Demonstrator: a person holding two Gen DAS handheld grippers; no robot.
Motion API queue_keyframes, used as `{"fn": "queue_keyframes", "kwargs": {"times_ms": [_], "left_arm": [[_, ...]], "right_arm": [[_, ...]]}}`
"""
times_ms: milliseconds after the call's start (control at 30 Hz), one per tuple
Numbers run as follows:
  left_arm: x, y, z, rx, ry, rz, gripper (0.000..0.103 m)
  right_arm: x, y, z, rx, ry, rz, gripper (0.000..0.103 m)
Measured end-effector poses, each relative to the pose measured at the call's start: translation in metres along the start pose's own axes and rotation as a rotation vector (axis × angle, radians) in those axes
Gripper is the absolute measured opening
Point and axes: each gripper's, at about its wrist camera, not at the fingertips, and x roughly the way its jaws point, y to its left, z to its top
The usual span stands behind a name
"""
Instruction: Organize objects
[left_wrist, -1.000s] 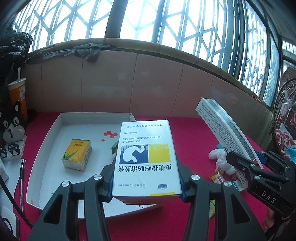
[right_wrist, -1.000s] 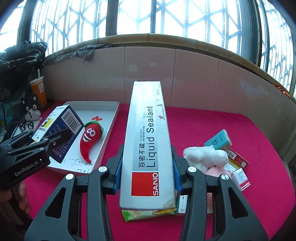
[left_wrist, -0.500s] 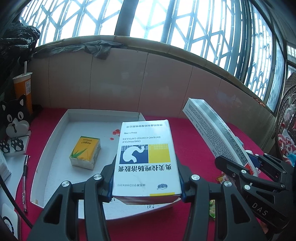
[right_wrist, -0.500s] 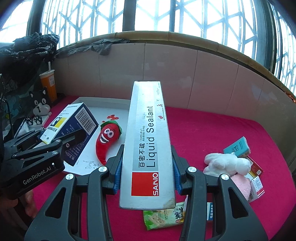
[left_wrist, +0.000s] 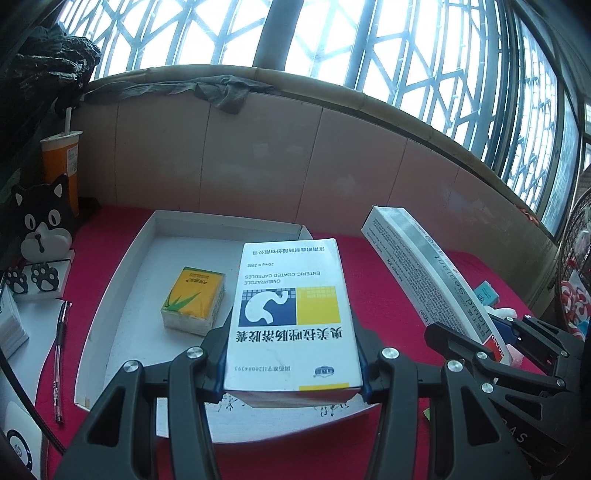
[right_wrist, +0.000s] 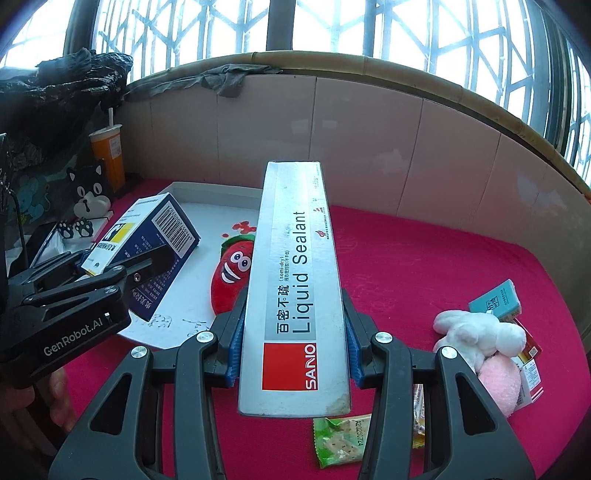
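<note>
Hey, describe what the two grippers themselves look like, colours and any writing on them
Both are matte black plastic with triangular cut-out linkages and silver round bolts. The left gripper and right gripper each carry blue ribbed pads on the inner finger faces. Seen from the right wrist view, the left gripper's body reads "GenRobot.AI" in pale lettering. No cables or sleeves show.

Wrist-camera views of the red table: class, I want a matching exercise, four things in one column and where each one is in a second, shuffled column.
Things
1. capsule box
2. Liquid Sealant box
3. yellow tissue pack
4. white plush rabbit

Places
A. lying in the white tray, held by nothing
B. clamped in the right gripper
C. on the red cloth, outside the tray
D. clamped in the left gripper

Pairs: 1-D, 2-B, 3-A, 4-C
</note>
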Motion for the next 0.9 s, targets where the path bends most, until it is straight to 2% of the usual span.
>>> {"fn": "queue_keyframes", "kwargs": {"times_ms": [467,633,767,900], "left_arm": [[0.003,0.059,0.012,-0.072,0.0,0.099,0.051],[0.011,0.065,0.017,-0.06,0.015,0.107,0.051],[0.025,0.068,0.02,-0.057,0.043,0.1,0.051],[0.041,0.072,0.021,-0.055,0.078,0.113,0.051]], "right_arm": [[0.026,0.026,0.017,-0.014,0.055,0.083,0.043],[0.04,0.034,0.026,-0.012,0.087,0.123,0.043],[0.062,0.038,0.039,0.052,0.145,0.189,0.043],[0.082,0.054,0.05,0.051,0.154,0.188,0.043]]}}
